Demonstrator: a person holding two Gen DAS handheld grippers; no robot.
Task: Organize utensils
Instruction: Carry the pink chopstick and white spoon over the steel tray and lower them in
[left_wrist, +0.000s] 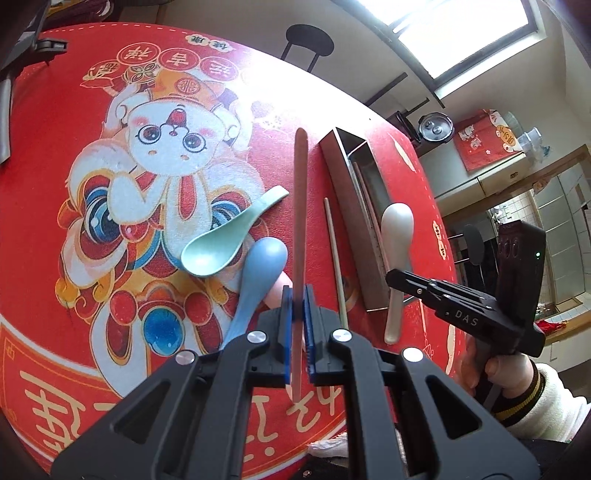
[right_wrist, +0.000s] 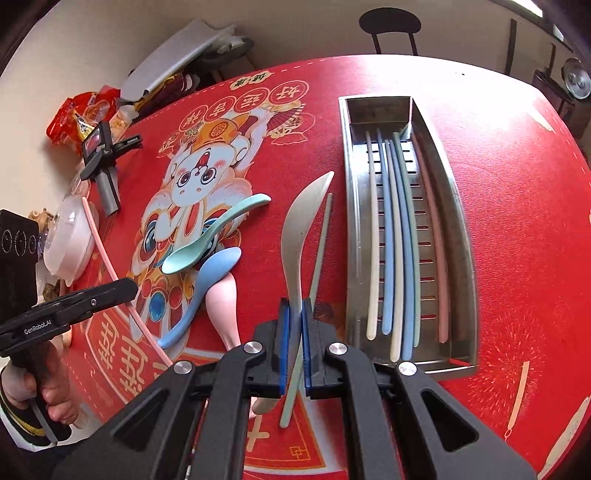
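Note:
My left gripper (left_wrist: 296, 314) is shut on a pink chopstick (left_wrist: 299, 206) and holds it above the red mat. My right gripper (right_wrist: 294, 325) is shut on a white spoon (right_wrist: 295, 236), which also shows in the left wrist view (left_wrist: 396, 236). The steel tray (right_wrist: 351, 229) lies to the right and holds several chopsticks (right_wrist: 397, 240). It also shows in the left wrist view (left_wrist: 343, 192). A mint spoon (right_wrist: 207, 240), a blue spoon (right_wrist: 207, 284) and a pink spoon (right_wrist: 221, 302) lie on the mat at the centre. A greenish chopstick (right_wrist: 317, 258) lies beside the tray.
The red printed mat (right_wrist: 517, 221) covers the round table. A white lidded bowl (right_wrist: 70, 243), a black stand (right_wrist: 103, 162) and snack bags (right_wrist: 81, 118) sit at the far left. A black stool (right_wrist: 391, 26) stands beyond the table.

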